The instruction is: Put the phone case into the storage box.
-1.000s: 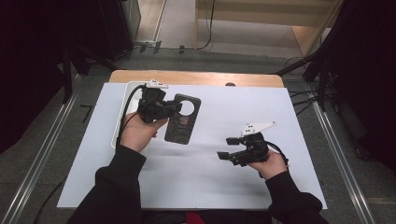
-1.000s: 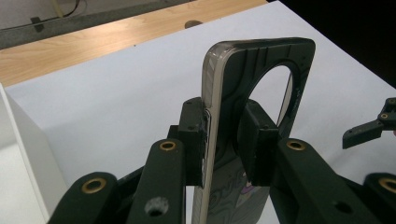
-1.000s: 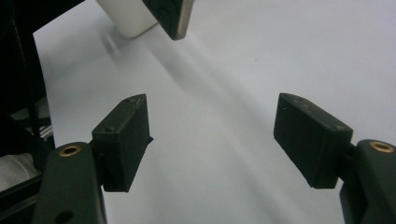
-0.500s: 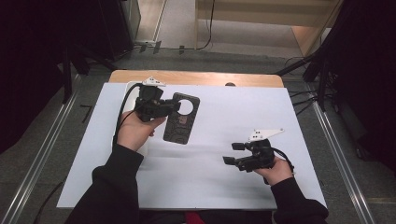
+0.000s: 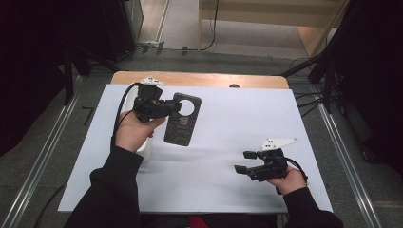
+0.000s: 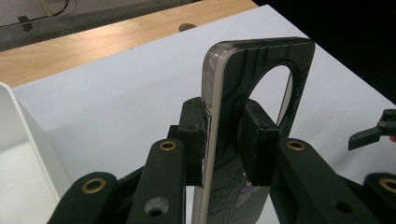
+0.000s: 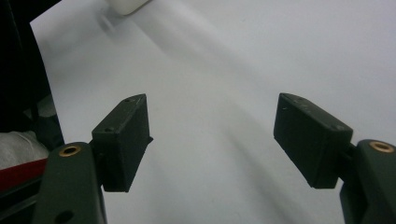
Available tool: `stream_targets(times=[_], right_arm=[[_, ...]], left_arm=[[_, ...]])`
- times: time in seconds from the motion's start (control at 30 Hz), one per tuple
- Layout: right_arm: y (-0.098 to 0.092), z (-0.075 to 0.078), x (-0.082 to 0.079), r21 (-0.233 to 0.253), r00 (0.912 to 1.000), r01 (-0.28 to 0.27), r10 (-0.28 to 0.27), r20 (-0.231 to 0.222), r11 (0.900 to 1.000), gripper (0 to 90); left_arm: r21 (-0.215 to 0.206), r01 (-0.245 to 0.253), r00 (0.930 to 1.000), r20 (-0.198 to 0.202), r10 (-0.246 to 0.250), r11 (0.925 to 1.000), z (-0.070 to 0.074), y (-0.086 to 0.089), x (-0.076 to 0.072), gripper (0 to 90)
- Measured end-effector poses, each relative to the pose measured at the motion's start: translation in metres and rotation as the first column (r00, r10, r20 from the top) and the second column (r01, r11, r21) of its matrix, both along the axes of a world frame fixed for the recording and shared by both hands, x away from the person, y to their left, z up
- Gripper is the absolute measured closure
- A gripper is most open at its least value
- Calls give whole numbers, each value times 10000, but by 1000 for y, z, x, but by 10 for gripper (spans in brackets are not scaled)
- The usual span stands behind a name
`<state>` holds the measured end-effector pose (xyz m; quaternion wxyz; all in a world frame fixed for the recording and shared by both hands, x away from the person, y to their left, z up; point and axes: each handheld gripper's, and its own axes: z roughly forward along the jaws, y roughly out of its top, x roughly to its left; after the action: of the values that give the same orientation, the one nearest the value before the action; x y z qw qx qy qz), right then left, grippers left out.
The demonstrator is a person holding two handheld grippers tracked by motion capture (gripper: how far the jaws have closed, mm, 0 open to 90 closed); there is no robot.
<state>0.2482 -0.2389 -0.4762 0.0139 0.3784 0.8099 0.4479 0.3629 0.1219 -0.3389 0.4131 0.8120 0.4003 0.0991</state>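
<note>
The left gripper's [image 5: 177, 105] fingers [image 6: 194, 140] are pressed shut on one dark phone case [image 5: 183, 118], one pad on its outer back and the other inside it, just below the large round camera cut-out; in the left gripper view the case stands edge-on between the pads, its clear rim toward the camera. In the high view the case is held over the white sheet [image 5: 228, 137] that covers the worktop [image 5: 199, 79], toward the far-left corner, its long side running toward the near edge; whether its lower end touches the sheet cannot be told. Just left of that hand, along the sheet's left edge, lies one white tray [image 6: 18, 154], its raised wall close beside the left finger in the left gripper view. The right gripper [image 5: 241, 161] hangs near the near-right corner, well apart from the case, its fingers [image 7: 123, 140] spread wide with nothing between them, bare sheet under them. A strip of bare wood shows along the worktop's far edge, with one small dark hole [image 5: 234, 86] in it. Count: one case, one tray, two grippers.
</note>
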Motion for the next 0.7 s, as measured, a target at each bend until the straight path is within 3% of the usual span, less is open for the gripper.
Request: stream_targets(times=[0.7], right_arm=[[-3, 0, -1, 89, 10000, 61, -62, 7, 9999, 262]], left_arm=[[-180, -145, 9998, 166, 148, 9997, 16, 20, 12, 720]])
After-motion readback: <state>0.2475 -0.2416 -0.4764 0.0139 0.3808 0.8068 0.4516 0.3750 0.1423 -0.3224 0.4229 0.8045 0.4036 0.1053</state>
